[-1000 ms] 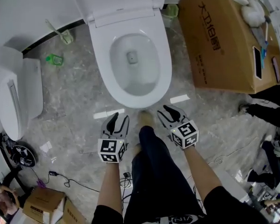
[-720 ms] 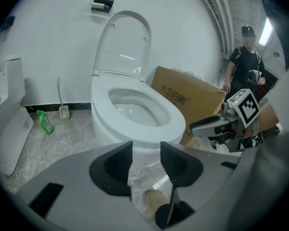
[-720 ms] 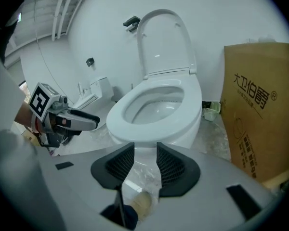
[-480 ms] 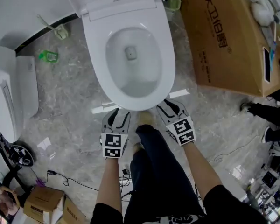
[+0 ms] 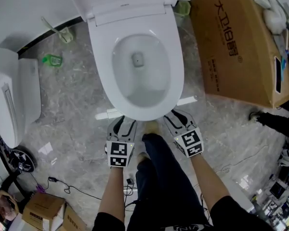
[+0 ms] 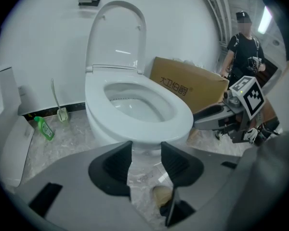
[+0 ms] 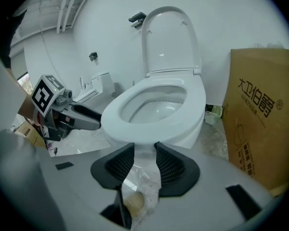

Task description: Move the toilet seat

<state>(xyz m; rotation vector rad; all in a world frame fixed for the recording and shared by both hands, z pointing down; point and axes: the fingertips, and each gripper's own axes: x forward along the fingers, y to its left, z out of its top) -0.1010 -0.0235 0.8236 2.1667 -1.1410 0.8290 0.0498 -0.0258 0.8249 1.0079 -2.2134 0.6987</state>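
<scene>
A white toilet stands ahead with its seat (image 5: 176, 71) lying flat on the bowl and its lid (image 6: 118, 37) upright against the wall. My left gripper (image 5: 122, 124) is low at the bowl's front left, just under the rim. Its jaws have just been opening and stand open with nothing between them, the seat's front edge (image 6: 149, 129) right beyond its gripper tips (image 6: 146, 150). My right gripper (image 5: 176, 119) mirrors it at the front right. It is open (image 7: 144, 150), empty, and close below the seat (image 7: 135, 124).
A large cardboard box (image 5: 236, 42) stands right of the toilet. A second white toilet unit (image 5: 12, 100) lies at the left, with a toilet brush (image 5: 62, 32) and a green bottle (image 5: 52, 59) by the wall. My leg and shoe (image 5: 151, 126) are between the grippers. A person (image 6: 243, 47) stands at the right.
Both grippers have come down and forward to the front rim of the bowl, from a short way in front of it. The seat and lid have not moved.
</scene>
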